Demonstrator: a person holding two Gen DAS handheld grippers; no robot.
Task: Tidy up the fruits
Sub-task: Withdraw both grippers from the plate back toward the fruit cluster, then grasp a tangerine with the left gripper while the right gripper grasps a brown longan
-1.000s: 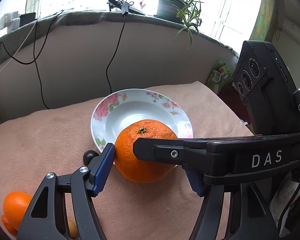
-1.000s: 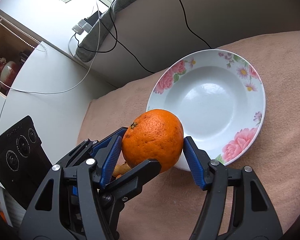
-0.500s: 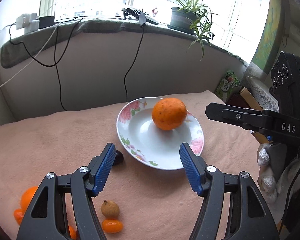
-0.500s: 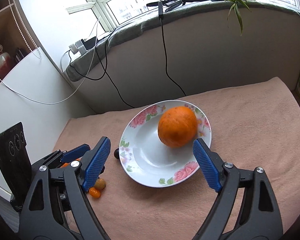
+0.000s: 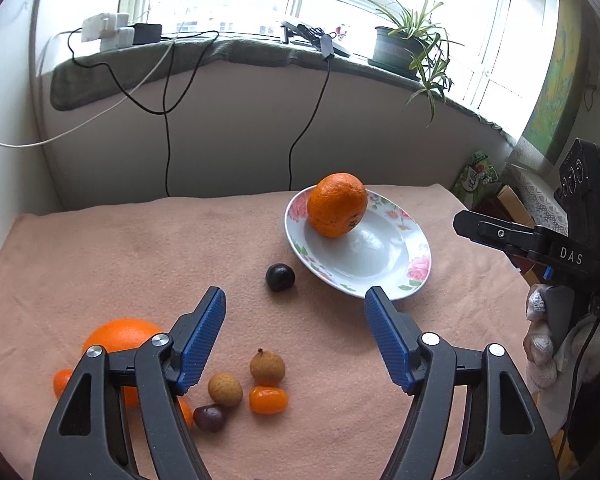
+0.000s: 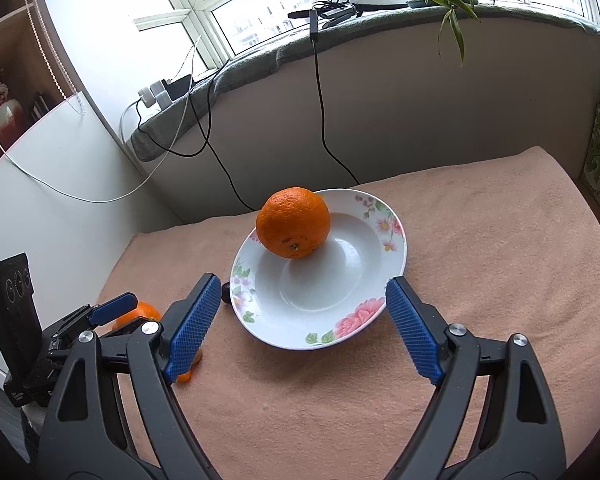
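A large orange (image 5: 337, 204) (image 6: 293, 222) lies on the far left rim of a white floral plate (image 5: 384, 264) (image 6: 352, 320) on the pink cloth. My left gripper (image 5: 296, 338) is open and empty, near side of the cloth, above loose fruit: a dark plum (image 5: 280, 277), two brown longans (image 5: 267, 365) (image 5: 225, 389), a kumquat (image 5: 268, 399), a dark grape (image 5: 209, 418) and another orange (image 5: 120, 334). My right gripper (image 6: 300, 330) is open and empty, in front of the plate; it also shows at the right of the left wrist view (image 5: 500, 234).
A curved grey wall (image 5: 260, 132) with hanging black cables backs the table. A windowsill holds a potted plant (image 5: 412, 46) and power adapters (image 5: 108, 32). The cloth's right edge drops off beside boxes and a green bag (image 5: 476, 176). A white cabinet (image 6: 40, 184) stands left.
My right gripper has let go of the large orange into the plate and drawn back. My left gripper has pulled back and swung left, bringing the loose fruit into view. The orange rolled to the plate's far rim.
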